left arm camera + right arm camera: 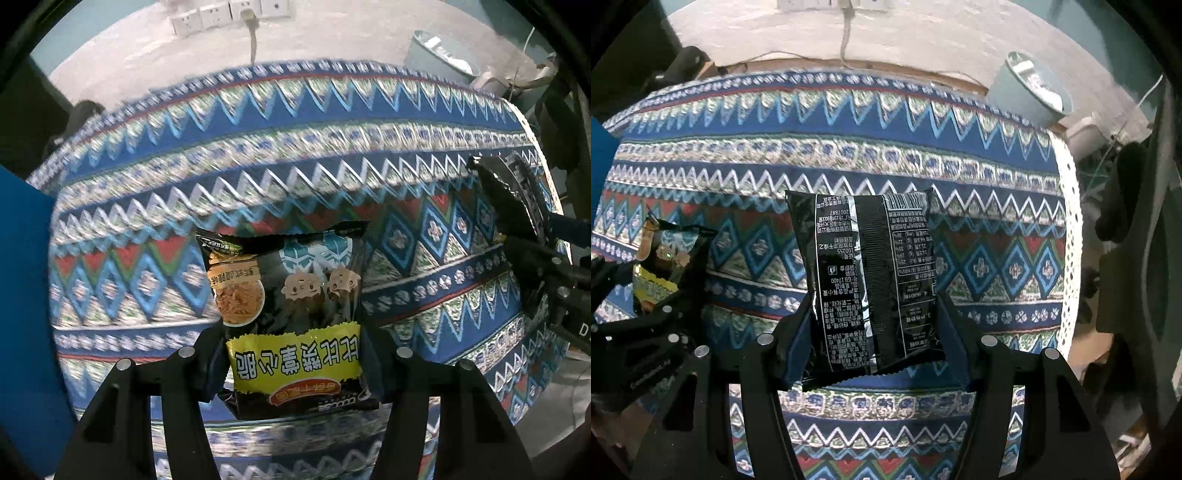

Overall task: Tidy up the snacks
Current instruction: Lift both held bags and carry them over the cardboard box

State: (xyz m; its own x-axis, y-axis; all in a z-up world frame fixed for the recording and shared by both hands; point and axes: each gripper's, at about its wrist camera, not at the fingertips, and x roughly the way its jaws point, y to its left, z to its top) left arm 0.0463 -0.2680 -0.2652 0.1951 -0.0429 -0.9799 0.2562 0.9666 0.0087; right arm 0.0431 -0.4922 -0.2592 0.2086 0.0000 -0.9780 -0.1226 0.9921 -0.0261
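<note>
Above the patterned tablecloth (258,155) with its blue, white and red zigzag bands, I hold one snack packet in each gripper. My left gripper (295,354) is clamped on a black snack packet with a yellow label (288,310), printed face toward the camera and upside down; the fingers (210,354) press its lower sides, and the packet sticks out over the cloth. My right gripper (875,332) grips a second black packet (864,273) by its two long edges, back side up, so the seam strip and white small print show. This one also hangs over the cloth, near the table's middle.

In the left view the right gripper and its packet show at the right edge; in the right view the left one shows at the left edge, so the two are side by side but apart.

Beyond the far table edge stand a grey-green bucket (1030,92) on the pale floor and a row of white wall sockets (225,14) with a cable plugged in.
</note>
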